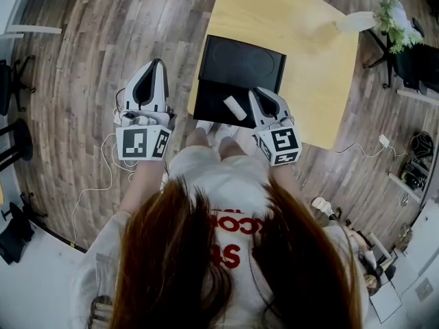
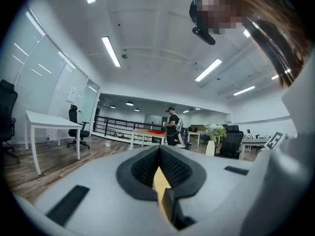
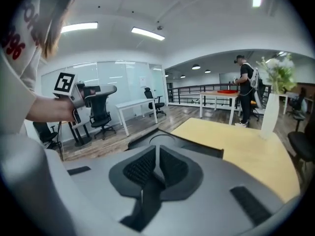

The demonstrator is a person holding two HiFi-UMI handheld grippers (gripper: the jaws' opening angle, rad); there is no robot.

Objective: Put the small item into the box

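A black box [image 1: 241, 66] with its lid shut lies at the near edge of a yellow table [image 1: 322, 81]. The small item, a short white piece [image 1: 234, 107], rests on the box's front part. My right gripper [image 1: 256, 92] hovers just right of it, jaws shut with nothing between them; in the right gripper view the right gripper [image 3: 156, 150] points over the box [image 3: 197, 149], and the item is hidden there. My left gripper [image 1: 159, 64] is held over the wood floor left of the table. In the left gripper view the left gripper [image 2: 159, 150] shows pads meeting, empty.
A white vase with flowers [image 1: 381, 16] stands at the table's far right corner. Cables [image 1: 110, 177] trail on the floor at my left. Office chairs [image 3: 101, 112], white desks [image 2: 49, 124] and a standing person [image 3: 244, 90] are farther off in the room.
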